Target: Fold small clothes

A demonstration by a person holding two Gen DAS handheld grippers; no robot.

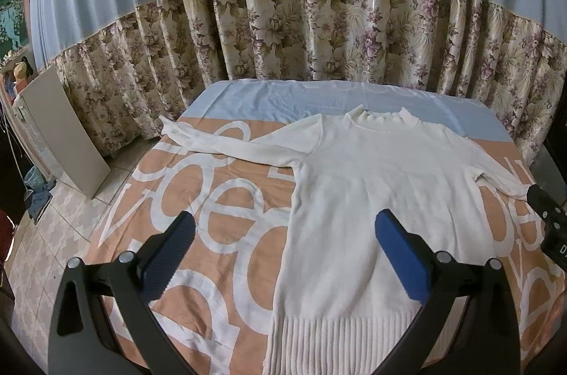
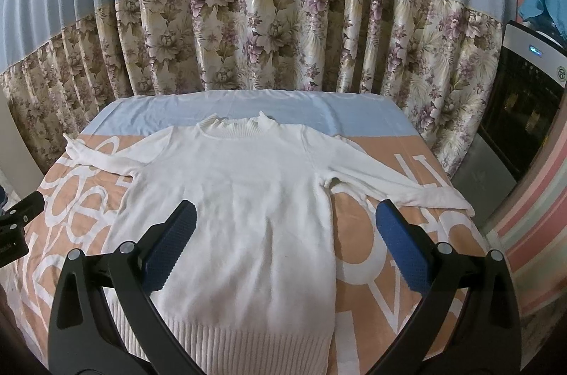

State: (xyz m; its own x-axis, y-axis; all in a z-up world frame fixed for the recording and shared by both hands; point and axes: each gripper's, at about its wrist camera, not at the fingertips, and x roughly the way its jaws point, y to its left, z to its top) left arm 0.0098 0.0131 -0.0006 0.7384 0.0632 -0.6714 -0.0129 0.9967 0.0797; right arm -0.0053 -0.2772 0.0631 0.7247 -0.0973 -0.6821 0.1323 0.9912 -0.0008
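Large white letters, no whole word legible, on bedsheet (image 1: 226, 197).

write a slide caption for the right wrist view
Open right tool above a white sweater laid flat, sleeves spread, on the table's orange lettered cloth.

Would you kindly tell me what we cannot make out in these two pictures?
- Sweater hem: left wrist view, cut off by the bottom edge and hidden by the left gripper.
- Its right cuff: left wrist view, behind the right gripper's black body at the right edge.
- Bedsheet lettering: both views, covered by the sweater.
- Appliance logo: right wrist view, too small.
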